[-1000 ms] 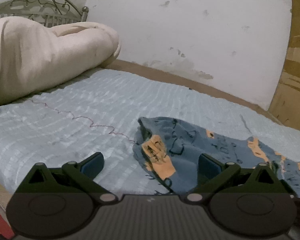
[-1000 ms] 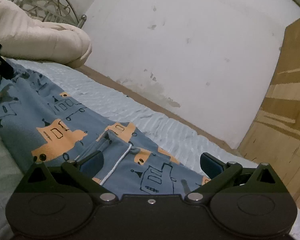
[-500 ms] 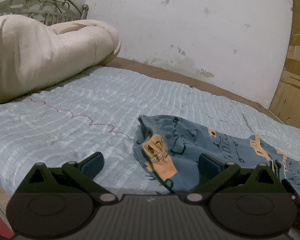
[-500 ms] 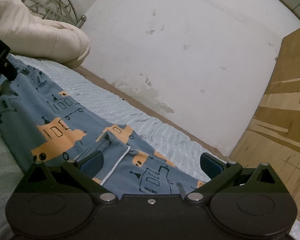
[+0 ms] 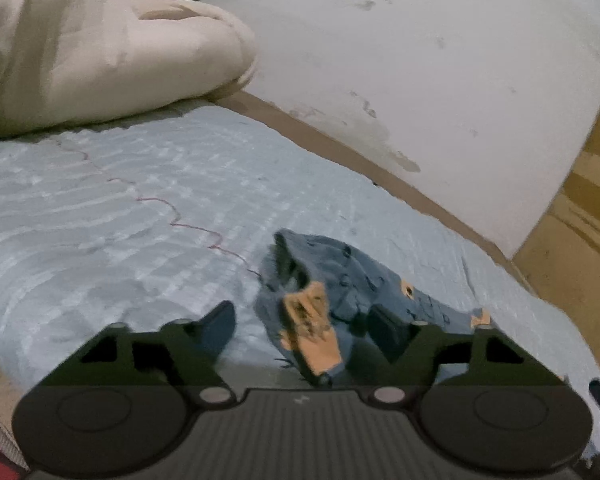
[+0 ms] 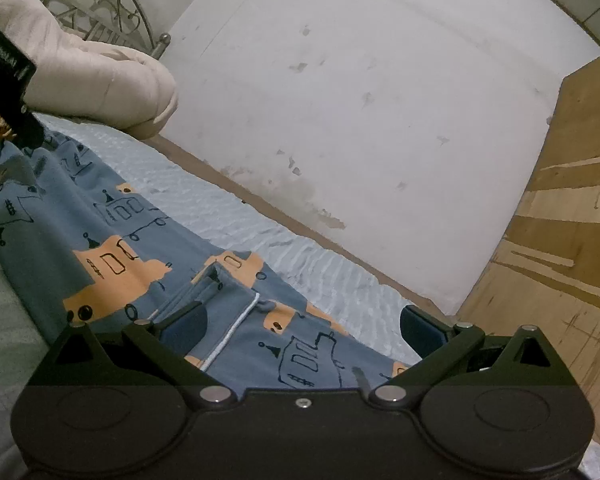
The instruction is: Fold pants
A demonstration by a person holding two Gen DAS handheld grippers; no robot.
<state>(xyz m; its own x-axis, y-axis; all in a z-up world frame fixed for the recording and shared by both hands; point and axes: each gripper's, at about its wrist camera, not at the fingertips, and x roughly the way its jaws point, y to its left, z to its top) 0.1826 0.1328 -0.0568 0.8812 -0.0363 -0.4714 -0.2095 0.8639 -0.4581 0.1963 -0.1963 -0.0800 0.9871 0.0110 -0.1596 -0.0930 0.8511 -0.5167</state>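
1. Blue pants [image 6: 112,216] with orange print, spread lengthwise on the bed [image 5: 100,208]; bunched leg end [image 5: 312,300] between the left tool's fingers.
2. Left tool [image 5: 304,324]: spread wide, gripping nothing.
3. Right tool [image 6: 304,320]: spread wide over the waistband and its white drawstring [image 6: 232,328].
4. Cream duvet [image 5: 100,48] heaped at the headboard.

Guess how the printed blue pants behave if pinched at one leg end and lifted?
Probably floppy: the printed blue pants lie creased and bunched at the leg end. Likely light, thin fabric. May drag on the ribbed bedspread rather than slide.
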